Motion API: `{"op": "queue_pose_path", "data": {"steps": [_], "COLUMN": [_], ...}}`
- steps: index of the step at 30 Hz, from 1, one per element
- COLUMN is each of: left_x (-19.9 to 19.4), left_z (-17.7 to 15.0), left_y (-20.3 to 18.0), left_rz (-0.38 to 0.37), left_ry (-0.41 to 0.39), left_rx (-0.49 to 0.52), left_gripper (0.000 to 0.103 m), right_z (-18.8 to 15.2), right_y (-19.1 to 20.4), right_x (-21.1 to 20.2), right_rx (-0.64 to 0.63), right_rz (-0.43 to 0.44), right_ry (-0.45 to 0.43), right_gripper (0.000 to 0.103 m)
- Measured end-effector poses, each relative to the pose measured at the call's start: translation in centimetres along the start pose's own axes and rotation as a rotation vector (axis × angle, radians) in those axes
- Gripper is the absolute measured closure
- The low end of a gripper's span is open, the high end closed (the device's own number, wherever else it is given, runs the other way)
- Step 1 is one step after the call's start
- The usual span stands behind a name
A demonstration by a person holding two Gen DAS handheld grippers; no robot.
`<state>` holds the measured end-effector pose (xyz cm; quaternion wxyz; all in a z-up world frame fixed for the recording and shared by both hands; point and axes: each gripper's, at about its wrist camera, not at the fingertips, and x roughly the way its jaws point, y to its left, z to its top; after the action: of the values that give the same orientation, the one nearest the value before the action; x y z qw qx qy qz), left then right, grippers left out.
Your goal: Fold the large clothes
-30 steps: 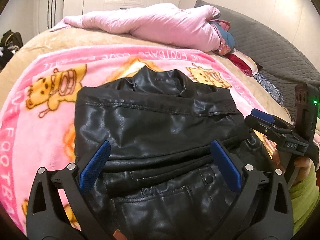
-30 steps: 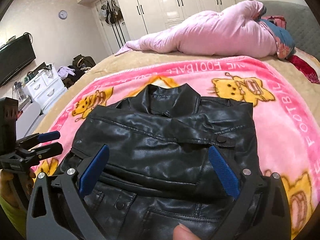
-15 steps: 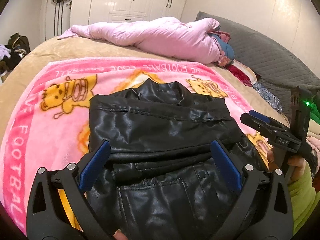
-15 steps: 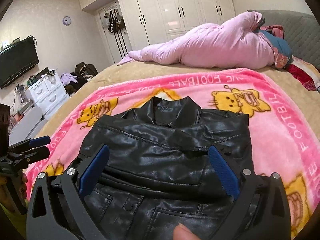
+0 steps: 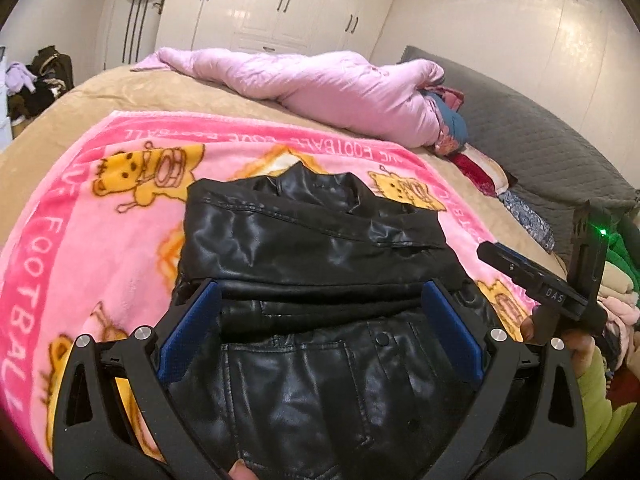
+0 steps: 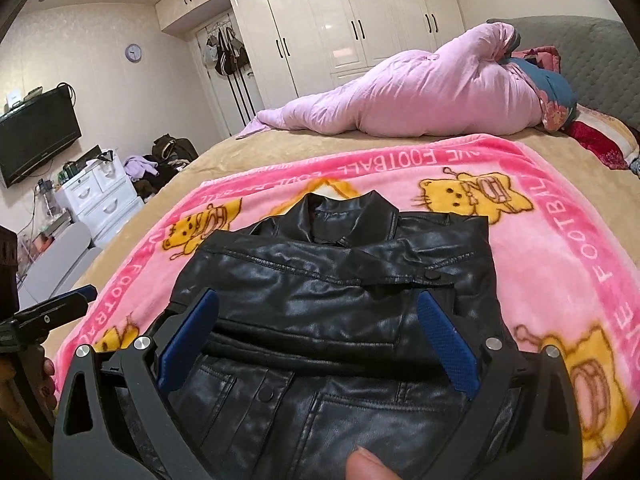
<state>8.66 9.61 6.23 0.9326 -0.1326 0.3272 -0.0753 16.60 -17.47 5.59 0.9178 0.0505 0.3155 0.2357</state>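
A black leather jacket (image 5: 312, 248) lies folded on a pink cartoon blanket (image 5: 80, 248), collar at the far end and sleeves folded across its front. It also shows in the right wrist view (image 6: 332, 292). My left gripper (image 5: 318, 304) is open and empty, hovering above the jacket's near half. My right gripper (image 6: 318, 308) is open and empty above the same part. The right gripper shows at the right edge of the left wrist view (image 5: 520, 268). The left gripper's fingertips (image 6: 76, 296) show at the left edge of the right wrist view.
A pink duvet (image 6: 420, 92) is bunched at the far side of the tan bed (image 6: 280, 144). A grey headboard (image 5: 532, 148) stands at the right. White wardrobes (image 6: 360, 20), a white drawer unit (image 6: 100, 196) and a wall TV (image 6: 36, 132) lie beyond the bed.
Both grippers have pulled back and risen from the jacket, staying open. The jacket lies still and looks smaller in both views.
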Motion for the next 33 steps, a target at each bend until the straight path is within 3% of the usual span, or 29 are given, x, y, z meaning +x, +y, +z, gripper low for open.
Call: {"op": "queue_pose_path", "data": {"steps": [13,33], "left_x": [-2.6,-4.5], "left_z": [-1.2,-4.8], "left_y": [0.9,2.0], "left_rz": [0.018,0.067], "left_ry": [-0.019,0.055], "left_rx": [-0.025,-0.029], "left_gripper": [0.009,0.009], "right_z": [-2.3,-6.1], "right_y": [1.1,-0.6], "right_x": [-3.2,-7.2], "right_rx": [-0.032,-0.020], "right_rz": [-0.005,-0.041], "right_ry": [-0.002,0.082], "right_gripper": [0.004,0.004]}}
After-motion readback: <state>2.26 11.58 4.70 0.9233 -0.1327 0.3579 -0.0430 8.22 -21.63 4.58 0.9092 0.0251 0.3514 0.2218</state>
